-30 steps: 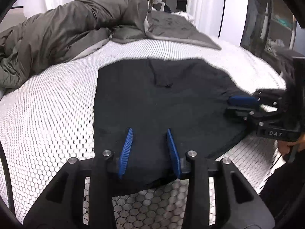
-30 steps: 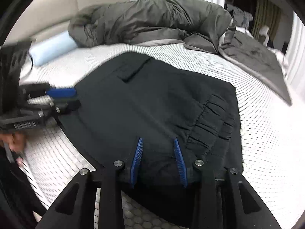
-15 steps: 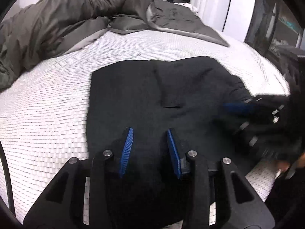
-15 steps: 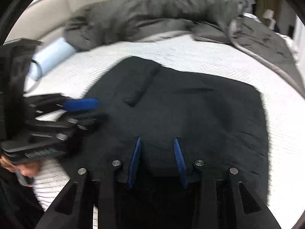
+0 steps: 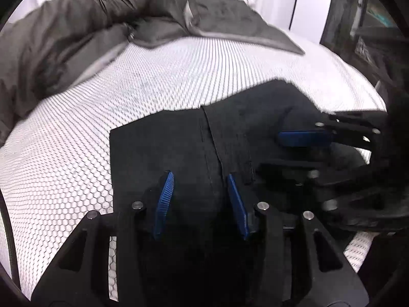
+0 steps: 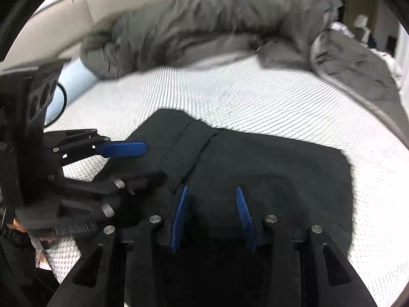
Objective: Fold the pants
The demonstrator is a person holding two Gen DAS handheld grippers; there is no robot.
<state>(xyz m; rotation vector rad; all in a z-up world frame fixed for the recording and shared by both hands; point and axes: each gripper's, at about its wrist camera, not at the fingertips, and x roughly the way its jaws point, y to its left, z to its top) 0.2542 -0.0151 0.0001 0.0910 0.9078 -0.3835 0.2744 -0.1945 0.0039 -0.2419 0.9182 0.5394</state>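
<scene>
The black pants (image 5: 179, 148) lie folded flat on the white honeycomb mattress, with a pocket flap seam near the middle; they also show in the right wrist view (image 6: 268, 168). My left gripper (image 5: 199, 179) is open, its blue pads low over the near part of the pants. My right gripper (image 6: 212, 192) is open over the pants too. Each gripper appears in the other's view: the right one (image 5: 304, 151) at the pants' right side, the left one (image 6: 122, 161) at their left edge. Neither holds cloth that I can see.
A rumpled grey duvet (image 5: 76, 30) is piled along the far side of the bed (image 5: 64, 158) and shows in the right wrist view (image 6: 204, 25). A pale blue bolster (image 6: 74, 84) lies at far left. Dark shelving (image 5: 370, 25) stands past the bed's right edge.
Both grippers have moved forward and lower over the pants and closer to each other. The pants look shorter front to back than a second ago. Both stay open.
</scene>
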